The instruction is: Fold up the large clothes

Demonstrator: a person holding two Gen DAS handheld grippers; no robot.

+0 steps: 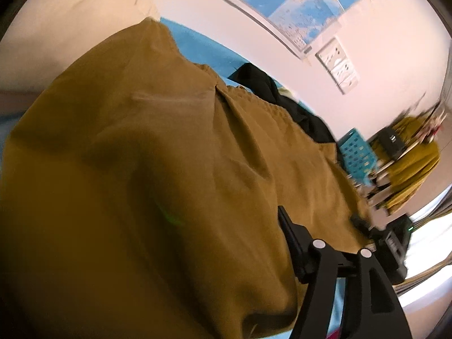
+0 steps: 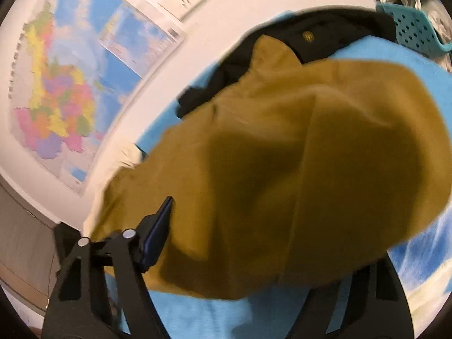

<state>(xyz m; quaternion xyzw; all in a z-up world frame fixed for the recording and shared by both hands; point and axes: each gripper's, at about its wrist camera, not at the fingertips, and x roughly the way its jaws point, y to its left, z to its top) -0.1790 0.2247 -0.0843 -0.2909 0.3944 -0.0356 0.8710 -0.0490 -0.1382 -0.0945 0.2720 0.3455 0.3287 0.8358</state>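
A large mustard-brown garment (image 1: 158, 155) fills the left wrist view, lifted and draped over the left gripper (image 1: 214, 254). Only its right finger (image 1: 291, 240) shows; the cloth hides the left one. In the right wrist view the same garment (image 2: 296, 169) hangs over the right gripper (image 2: 254, 240). Its left finger (image 2: 158, 234) shows beside the cloth; the right finger is covered. Both grippers seem to hold the cloth above a blue-covered surface (image 2: 212, 316), but the jaws are hidden. The other gripper (image 1: 392, 243) appears at the garment's far edge.
A black garment (image 1: 282, 99) lies on the blue surface behind the brown one, also in the right wrist view (image 2: 325, 34). A teal perforated basket (image 1: 356, 155) stands beyond, also in the right wrist view (image 2: 412, 28). A map (image 2: 65, 84) hangs on the white wall.
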